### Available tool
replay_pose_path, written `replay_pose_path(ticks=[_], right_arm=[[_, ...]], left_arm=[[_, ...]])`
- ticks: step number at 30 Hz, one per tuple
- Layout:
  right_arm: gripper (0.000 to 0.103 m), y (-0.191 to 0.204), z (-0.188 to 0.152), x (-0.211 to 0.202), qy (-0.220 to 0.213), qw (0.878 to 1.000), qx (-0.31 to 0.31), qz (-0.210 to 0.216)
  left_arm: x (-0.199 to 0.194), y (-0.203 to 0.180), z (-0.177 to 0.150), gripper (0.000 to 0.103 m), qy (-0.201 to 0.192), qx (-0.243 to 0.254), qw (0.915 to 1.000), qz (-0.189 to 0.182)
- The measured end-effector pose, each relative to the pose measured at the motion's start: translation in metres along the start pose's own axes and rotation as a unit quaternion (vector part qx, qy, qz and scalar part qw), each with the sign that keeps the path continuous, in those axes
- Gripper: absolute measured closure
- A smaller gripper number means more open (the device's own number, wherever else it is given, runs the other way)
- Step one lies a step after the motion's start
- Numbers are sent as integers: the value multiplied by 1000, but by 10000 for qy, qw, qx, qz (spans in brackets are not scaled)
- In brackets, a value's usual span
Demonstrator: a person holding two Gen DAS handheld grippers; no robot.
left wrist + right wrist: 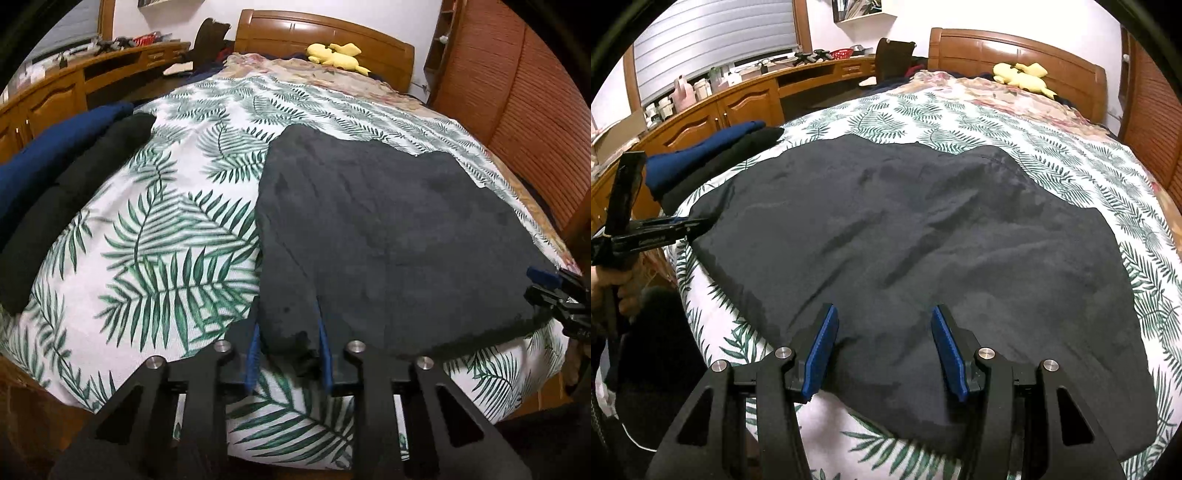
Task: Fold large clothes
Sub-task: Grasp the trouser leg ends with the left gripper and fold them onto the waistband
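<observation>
So the left gripper point(286, 354) has its blue pads pinched on the near left corner of the dark grey garment point(388, 229), and from the left wrist view the bite looks pretty shallow, just the corner bunched between the fingers. That's my main worry: lift or pull that corner across and the cloth could slide right out, since it's a soft, floppy fabric with not much of it in the grip.

The right gripper point(884, 347) sits with its jaws apart over the near hem, holding nothing. If only the left side goes up while the right hasn't grabbed, the garment will likely drag crooked and the fold comes out skewed. It could also catch the leaf-print bedspread point(979, 122) underneath if it closes too low, and then the sheet gets hauled along.

The garment itself is spread mostly flat across the middle of the bed, with a few wrinkles that could get folded in.

Further back on the left there's a stack of folded dark clothes point(66, 162) near the bed edge, well apart, so no clash there. The yellow plush toy point(1023, 79) by the headboard is out of the way.
</observation>
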State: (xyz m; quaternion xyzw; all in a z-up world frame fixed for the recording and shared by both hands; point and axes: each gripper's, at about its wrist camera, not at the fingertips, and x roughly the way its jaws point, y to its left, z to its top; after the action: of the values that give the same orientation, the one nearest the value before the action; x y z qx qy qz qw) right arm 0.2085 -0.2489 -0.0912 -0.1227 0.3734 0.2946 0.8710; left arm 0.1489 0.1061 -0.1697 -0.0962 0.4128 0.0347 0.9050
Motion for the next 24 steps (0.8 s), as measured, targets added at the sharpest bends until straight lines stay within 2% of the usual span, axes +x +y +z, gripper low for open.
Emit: replay_pose_path(ticks=[5,9,13,15,19,24], right_arm=[[48,-5,-6,-14,-123,9999,57,15],[48,-14,-14,-28,-270,9995,177,15],[48,-26,-23,-45,-410,9987,307,-24],[48,-34,-29,-56,-499,9980,380,-61],[48,-50,-45,-69,-587,9966,569,-80],[48,-74,-75,-78,-408,9956,777,-324]], left_arm=[[-32,-29,23,84,-510,294,9981,164],[-58,-75,53,87,-883,689,9937,32],[-76,-128,79,89,-1061,858,9895,-475],[-84,-168,87,89,-1252,1169,9829,-681],[-85,-233,98,89,-1327,1639,9713,-1095],[-74,-302,88,90,-1129,2153,9580,-1521]])
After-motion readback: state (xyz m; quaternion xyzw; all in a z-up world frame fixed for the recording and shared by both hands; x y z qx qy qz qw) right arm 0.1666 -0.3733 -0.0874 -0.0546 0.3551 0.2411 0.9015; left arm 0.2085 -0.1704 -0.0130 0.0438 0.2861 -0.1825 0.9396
